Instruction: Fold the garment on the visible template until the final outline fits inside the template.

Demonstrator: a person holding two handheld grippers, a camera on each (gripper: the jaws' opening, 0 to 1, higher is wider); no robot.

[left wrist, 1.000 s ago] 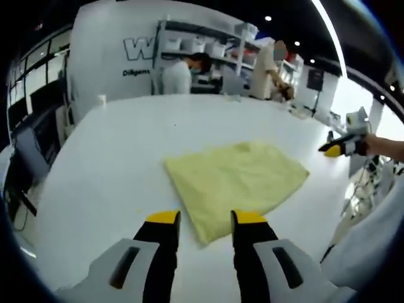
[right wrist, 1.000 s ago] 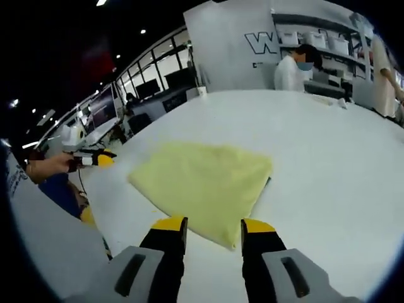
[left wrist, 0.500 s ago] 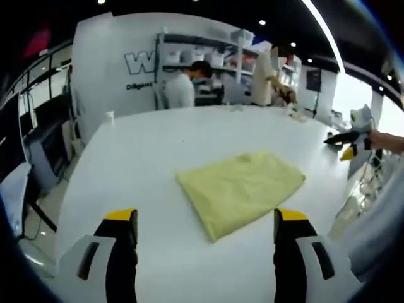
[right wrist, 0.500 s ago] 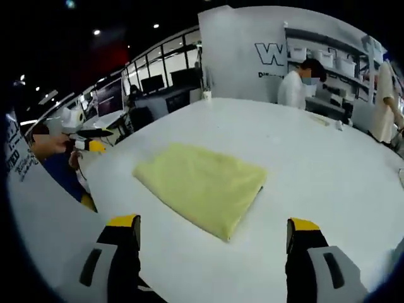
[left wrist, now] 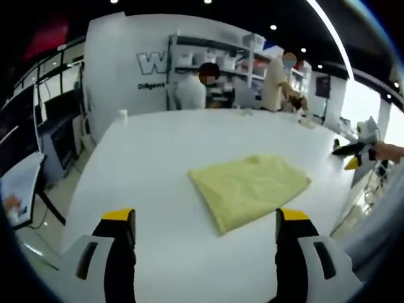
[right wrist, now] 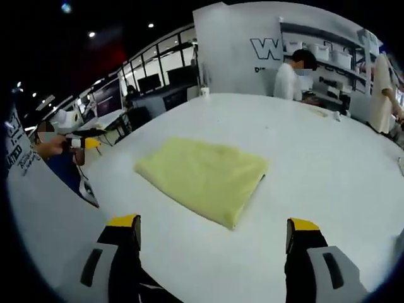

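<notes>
The folded yellow garment point(left wrist: 249, 189) lies flat on the white table point(left wrist: 151, 170), dead ahead of both grippers, long axis running left to right. The left gripper point(left wrist: 205, 221) and right gripper point(right wrist: 214, 227) hover short of it, jaws spread wide (empty); a second ago both were nearly closed at its near corner.

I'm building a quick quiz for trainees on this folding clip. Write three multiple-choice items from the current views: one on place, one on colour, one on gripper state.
1. Where does the garment lie?
A. on the white table
B. on a shelf
C. in a gripper

2. What colour is the garment?
A. blue
B. pale yellow
C. red

3. How do both grippers stand?
A. shut on cloth
B. one shut
C. open

Key: A, the garment lies flat on the table; B, it is pale yellow; C, left gripper and right gripper jaws stand wide apart, empty.
</notes>
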